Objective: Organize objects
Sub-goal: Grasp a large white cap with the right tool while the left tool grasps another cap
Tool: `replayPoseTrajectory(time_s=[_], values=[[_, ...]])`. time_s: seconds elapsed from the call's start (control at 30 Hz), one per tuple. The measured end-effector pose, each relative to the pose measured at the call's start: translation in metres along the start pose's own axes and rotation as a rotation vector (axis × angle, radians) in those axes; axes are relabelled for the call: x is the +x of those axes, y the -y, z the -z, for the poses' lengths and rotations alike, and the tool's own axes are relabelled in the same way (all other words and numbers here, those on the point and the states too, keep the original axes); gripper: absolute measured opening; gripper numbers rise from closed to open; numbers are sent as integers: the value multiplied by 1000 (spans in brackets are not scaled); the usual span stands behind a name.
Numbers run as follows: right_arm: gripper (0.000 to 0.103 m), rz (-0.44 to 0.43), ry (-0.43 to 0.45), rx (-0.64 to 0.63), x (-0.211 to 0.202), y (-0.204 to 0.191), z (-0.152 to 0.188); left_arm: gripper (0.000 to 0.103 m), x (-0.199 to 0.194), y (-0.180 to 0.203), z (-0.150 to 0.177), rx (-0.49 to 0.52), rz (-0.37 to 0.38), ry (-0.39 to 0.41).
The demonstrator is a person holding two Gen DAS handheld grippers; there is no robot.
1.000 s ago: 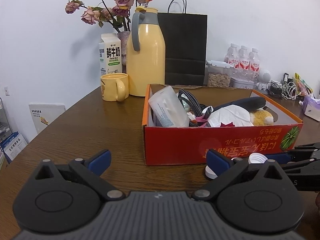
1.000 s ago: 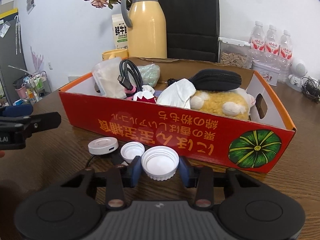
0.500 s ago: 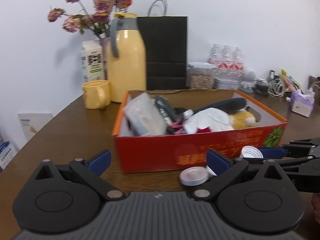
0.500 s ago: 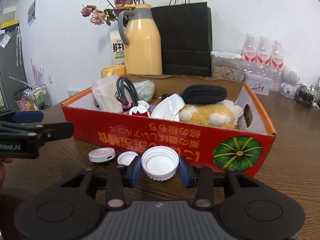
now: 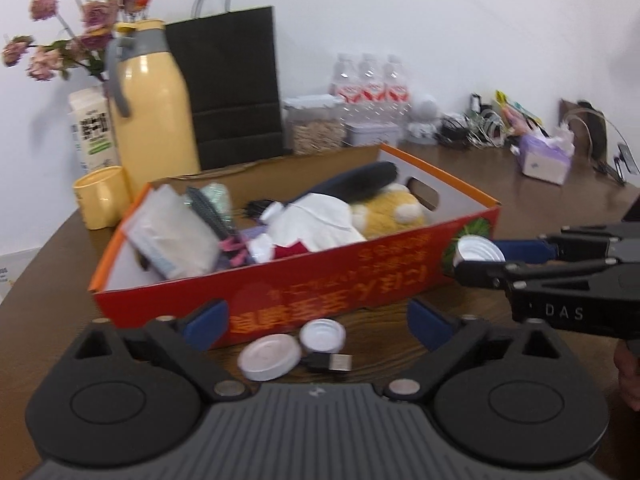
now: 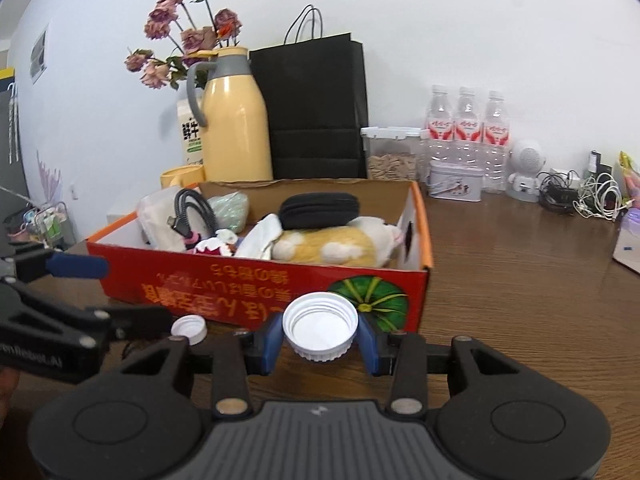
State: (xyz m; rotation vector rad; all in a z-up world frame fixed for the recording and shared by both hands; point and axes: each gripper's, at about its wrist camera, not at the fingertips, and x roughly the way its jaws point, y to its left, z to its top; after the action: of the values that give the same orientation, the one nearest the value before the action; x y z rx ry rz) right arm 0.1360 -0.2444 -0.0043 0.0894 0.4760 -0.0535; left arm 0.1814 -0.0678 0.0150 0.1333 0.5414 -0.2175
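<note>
Both hands slid right since before; right gripper (image 6: 320,340) fingers clamp the big cap (image 6: 320,326), left gripper (image 5: 318,320) fingers closing on nothing, small caps (image 5: 322,334) still outside the box (image 5: 360,280).

Both wrist views look forward, slightly downward, close over the table (image 5: 500,312), sharing the red box (image 5: 328,284).

Back of the table is pretty cluttered: a yellow thermos jug (image 6: 236,128) with a grey handle, a milk carton (image 6: 191,134) tucked beside it, and some dried pink roses (image 6: 188,36) poking up behind. A yellow mug (image 5: 102,197) sits in front of the jug. Next to that stands a black paper bag (image 6: 316,108), then a clear container of seeds (image 6: 391,154), a little tin (image 6: 456,186), three water bottles (image 6: 467,128), a small white speaker thing (image 6: 525,176) and a tangle of cables (image 6: 580,196).
</note>
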Motion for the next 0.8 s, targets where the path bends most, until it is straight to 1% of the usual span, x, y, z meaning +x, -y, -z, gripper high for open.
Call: replayPoseTrajectory(time_s=[0.03,0.07,0.13,0.27,0.33,0.43,0.6,0.7,0.8], values=[[39,2,5,4,-1,2,0,77,3,3,-1,6,5,-12],[39,3,10,6,-2,4,0,73,7,5,-2,12,11,-27],[39,1,17,13,-4,8,1,60,12,10,-3,21,13,-47],[39,-8,26,23,-6,12,2,55,23,17,-5,30,-6,-81],[39,-17,30,23,-7,11,2,50,28,20,-5,32,-27,-103],[39,-31,32,9,-7,7,4,45,35,21,-4,26,-42,-136],[39,-46,39,3,-9,5,5,45,45,19,-3,-4,-94,-180],[39,-54,36,1,-9,4,6,43,48,15,-2,-30,-97,-189],[39,-60,33,0,-8,4,6,30,48,16,-1,-32,-94,-186]])
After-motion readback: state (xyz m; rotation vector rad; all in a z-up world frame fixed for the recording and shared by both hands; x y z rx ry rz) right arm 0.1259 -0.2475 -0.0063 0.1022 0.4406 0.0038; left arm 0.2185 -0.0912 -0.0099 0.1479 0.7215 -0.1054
